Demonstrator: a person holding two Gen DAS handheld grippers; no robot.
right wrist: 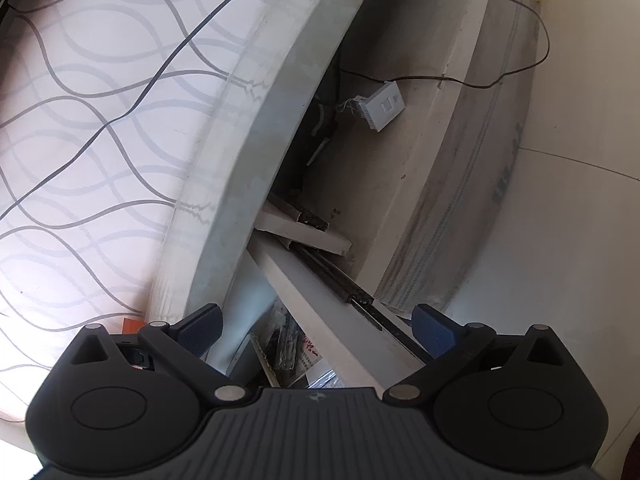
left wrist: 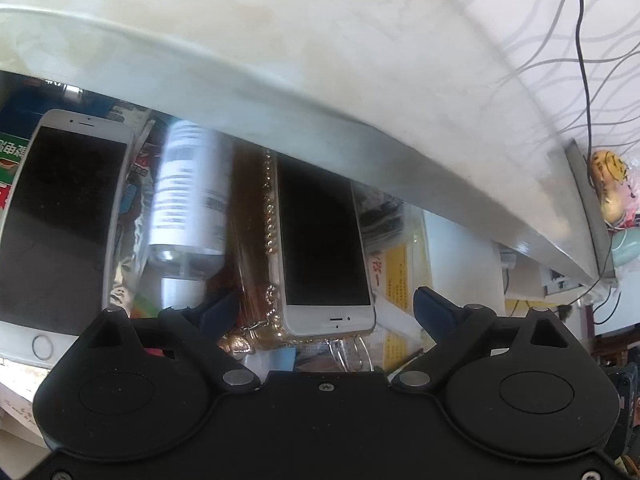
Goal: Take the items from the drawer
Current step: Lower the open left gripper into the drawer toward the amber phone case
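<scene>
In the left wrist view the open drawer is packed under the desk edge (left wrist: 280, 92). A white phone in a beaded clear case (left wrist: 324, 240) lies face up right ahead of my left gripper (left wrist: 326, 312), which is open with its blue pads either side of the phone's lower end, not touching. A larger white phone (left wrist: 64, 216) lies at the left, and a clear bottle with a white label (left wrist: 188, 200) rests between them. In the right wrist view my right gripper (right wrist: 316, 330) is open and holds nothing, above the drawer's right side wall (right wrist: 320, 292) and its slide rail (right wrist: 352, 292).
Yellow leaflets (left wrist: 394, 280) and foil packets (left wrist: 128, 248) fill gaps in the drawer. The patterned desktop (right wrist: 100, 120) with a dark cable (right wrist: 160, 72) overhangs the drawer. A white socket plate (right wrist: 382, 106) hangs on the wall behind. Small toys (left wrist: 612, 184) sit at the desk's far corner.
</scene>
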